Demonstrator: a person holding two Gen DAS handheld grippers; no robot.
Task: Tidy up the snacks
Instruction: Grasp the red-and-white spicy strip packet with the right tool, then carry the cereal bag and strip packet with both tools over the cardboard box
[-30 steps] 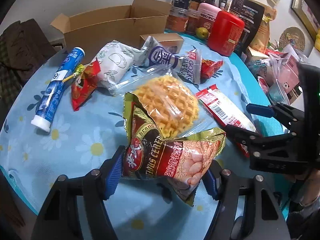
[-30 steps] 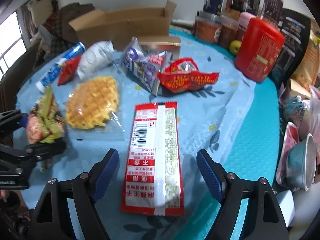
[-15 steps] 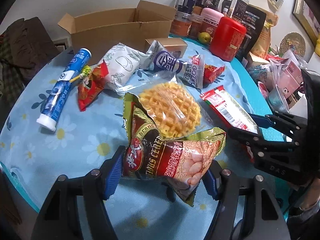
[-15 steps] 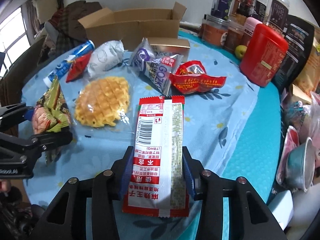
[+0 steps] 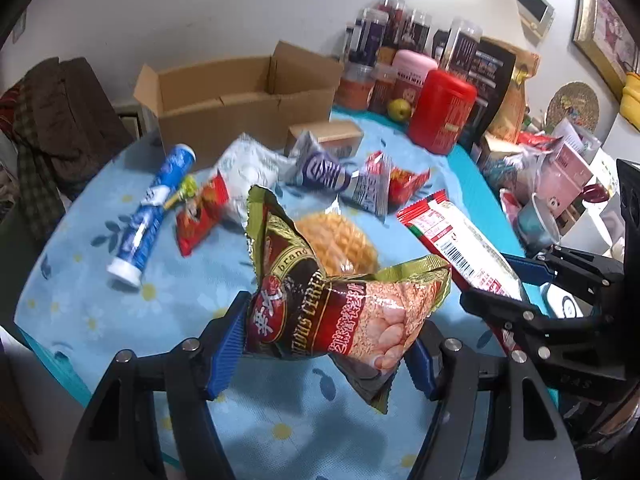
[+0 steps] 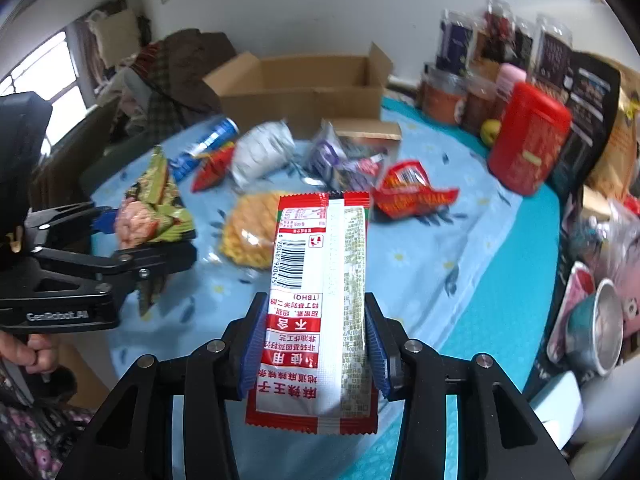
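Observation:
My left gripper (image 5: pixel 326 344) is shut on a green and brown cereal snack bag (image 5: pixel 340 300), held up off the table; the same bag (image 6: pixel 150 208) shows at the left of the right wrist view. My right gripper (image 6: pixel 314 344) is shut on a long red and white snack packet (image 6: pixel 320 280), lifted clear of the cloth; that packet (image 5: pixel 460 244) appears at the right of the left wrist view. An open cardboard box (image 5: pixel 240 96) stands at the back of the table (image 5: pixel 72 300). A waffle in clear wrap (image 6: pixel 252 232) lies on the cloth below both bags.
On the flowered cloth lie a blue tube (image 5: pixel 150 208), a small red packet (image 5: pixel 200 212), a white bag (image 5: pixel 248 168), a purple packet (image 5: pixel 324 168) and a red bag (image 6: pixel 412 196). A red canister (image 5: pixel 440 112), jars (image 5: pixel 384 28) and an apple (image 5: pixel 399 109) crowd the back right.
The right gripper closed on the red and white packet and raised it off the table. The left gripper rose a little with the cereal bag still in it.

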